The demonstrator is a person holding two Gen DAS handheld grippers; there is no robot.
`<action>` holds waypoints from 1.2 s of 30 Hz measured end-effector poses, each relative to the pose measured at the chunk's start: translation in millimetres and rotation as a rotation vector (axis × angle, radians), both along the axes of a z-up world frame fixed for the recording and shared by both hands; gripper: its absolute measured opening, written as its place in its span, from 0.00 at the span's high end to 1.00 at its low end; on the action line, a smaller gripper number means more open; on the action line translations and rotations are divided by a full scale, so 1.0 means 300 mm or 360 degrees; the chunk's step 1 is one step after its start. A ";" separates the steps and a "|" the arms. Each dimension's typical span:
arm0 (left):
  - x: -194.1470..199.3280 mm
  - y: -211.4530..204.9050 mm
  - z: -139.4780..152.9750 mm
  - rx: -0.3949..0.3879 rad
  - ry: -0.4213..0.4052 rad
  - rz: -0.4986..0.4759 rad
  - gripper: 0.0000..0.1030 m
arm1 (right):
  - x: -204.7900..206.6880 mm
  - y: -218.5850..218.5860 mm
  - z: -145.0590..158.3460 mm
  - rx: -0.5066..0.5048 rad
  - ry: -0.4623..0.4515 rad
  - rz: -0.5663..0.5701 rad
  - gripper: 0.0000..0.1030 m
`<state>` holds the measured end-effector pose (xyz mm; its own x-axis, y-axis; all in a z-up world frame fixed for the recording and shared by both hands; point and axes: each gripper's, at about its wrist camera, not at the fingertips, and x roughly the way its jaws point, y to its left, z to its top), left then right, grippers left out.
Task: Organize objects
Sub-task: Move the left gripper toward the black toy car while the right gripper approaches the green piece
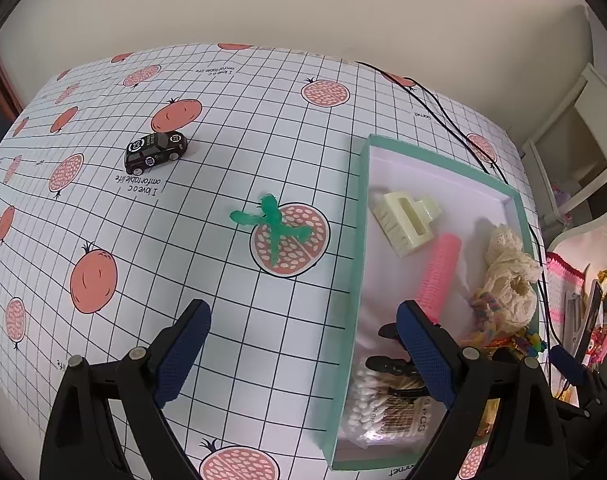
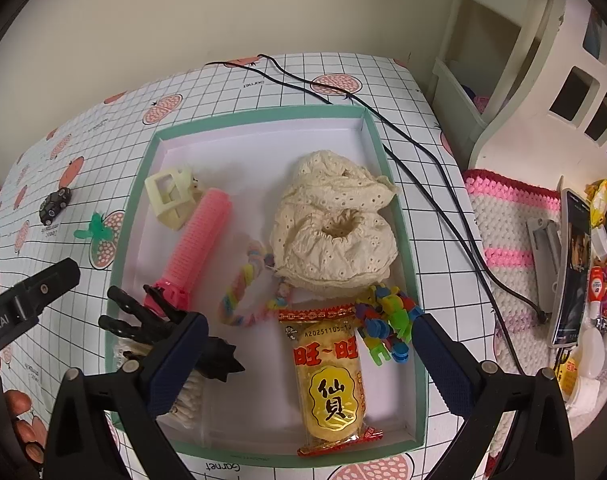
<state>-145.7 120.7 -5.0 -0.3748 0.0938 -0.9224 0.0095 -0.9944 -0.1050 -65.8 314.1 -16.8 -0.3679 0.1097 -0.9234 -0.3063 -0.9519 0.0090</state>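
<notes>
Both claws wide, empty: right gripper (image 2: 303, 344) hovers over the snack packet (image 2: 330, 376) in the green box (image 2: 403, 216); left gripper (image 1: 303, 344) straddles the box rim, probably aimed at the green figure (image 1: 277, 228). Farther out, toy car (image 1: 155, 151) also unsorted.

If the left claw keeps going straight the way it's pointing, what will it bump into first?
Probably the green toy figure, lying on the table ahead of the open left claw. Nothing else sits between them, though depth is hard to judge, so it may touch the table first.
</notes>
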 end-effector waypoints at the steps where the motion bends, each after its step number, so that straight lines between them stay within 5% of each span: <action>1: 0.000 -0.001 0.000 -0.0001 0.0001 0.0000 0.09 | 0.000 0.001 0.001 -0.0001 0.0003 -0.0001 0.00; 36: -0.056 -0.225 -0.004 -0.0035 -0.0018 0.0136 0.08 | -0.121 -0.256 0.021 -0.0021 0.0026 0.0124 0.00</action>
<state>-162.4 53.3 -6.3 -0.3700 0.0414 -0.9281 0.0954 -0.9920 -0.0823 -102.0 237.2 -10.5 -0.3897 0.0681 -0.9184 -0.2308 -0.9727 0.0258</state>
